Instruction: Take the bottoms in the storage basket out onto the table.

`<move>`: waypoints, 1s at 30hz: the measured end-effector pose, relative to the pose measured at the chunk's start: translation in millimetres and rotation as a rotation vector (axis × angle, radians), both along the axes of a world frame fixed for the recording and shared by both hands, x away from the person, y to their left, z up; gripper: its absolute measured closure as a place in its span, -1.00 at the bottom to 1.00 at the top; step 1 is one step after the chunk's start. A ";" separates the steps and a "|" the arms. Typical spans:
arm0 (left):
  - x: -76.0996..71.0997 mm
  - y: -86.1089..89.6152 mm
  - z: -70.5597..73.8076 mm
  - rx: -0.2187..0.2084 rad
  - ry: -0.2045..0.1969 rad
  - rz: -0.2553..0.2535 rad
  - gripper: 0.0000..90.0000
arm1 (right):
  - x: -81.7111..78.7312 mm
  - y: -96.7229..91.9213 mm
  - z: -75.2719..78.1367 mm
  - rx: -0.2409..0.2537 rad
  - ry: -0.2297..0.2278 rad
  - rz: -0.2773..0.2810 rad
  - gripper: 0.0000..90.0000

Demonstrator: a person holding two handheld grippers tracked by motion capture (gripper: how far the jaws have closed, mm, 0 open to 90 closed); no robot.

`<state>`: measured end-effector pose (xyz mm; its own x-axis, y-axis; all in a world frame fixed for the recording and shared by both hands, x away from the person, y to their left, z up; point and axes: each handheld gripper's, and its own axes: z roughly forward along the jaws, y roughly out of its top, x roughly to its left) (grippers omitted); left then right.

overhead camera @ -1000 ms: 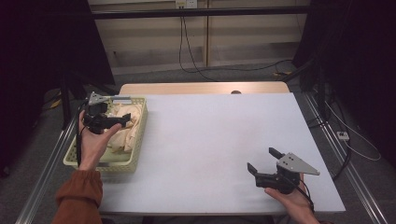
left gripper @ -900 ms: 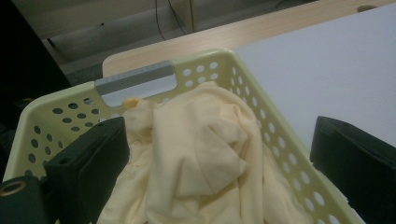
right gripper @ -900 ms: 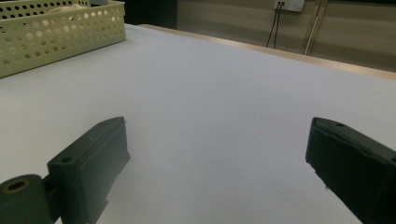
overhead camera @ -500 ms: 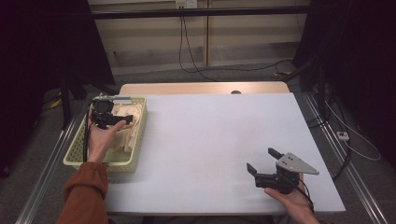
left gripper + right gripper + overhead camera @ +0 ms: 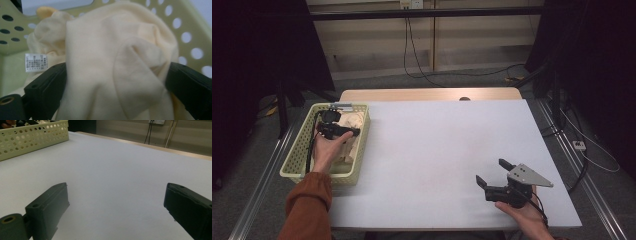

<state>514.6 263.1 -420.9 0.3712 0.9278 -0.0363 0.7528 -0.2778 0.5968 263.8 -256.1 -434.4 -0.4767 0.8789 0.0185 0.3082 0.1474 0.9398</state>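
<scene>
Looks like a lab to me: my white table (image 5: pixel 432 150) sits between metal rails (image 5: pixel 259 185), black curtains (image 5: pixel 257 45) around, cables (image 5: pixel 422 60) trailing across the floor.

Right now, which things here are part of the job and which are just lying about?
In the job:
- cream garment, bunched between the wide jaws of the left gripper
- green perforated basket holding it

Just about:
- right gripper, open over the bare table
- wall cables beyond it
</scene>
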 end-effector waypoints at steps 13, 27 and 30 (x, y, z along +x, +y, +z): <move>3.1 -1.2 -15.6 0.097 0.139 -0.015 -0.96 | -0.4 1.0 -0.3 -0.003 0.004 0.007 -0.87; -1.7 -5.9 -9.5 0.144 0.209 -0.043 -0.21 | -0.4 1.9 -0.3 -0.005 0.003 0.015 -0.87; -3.2 -7.6 -7.6 0.157 0.215 -0.054 -0.07 | -0.7 1.9 -0.2 -0.005 0.002 0.015 -0.86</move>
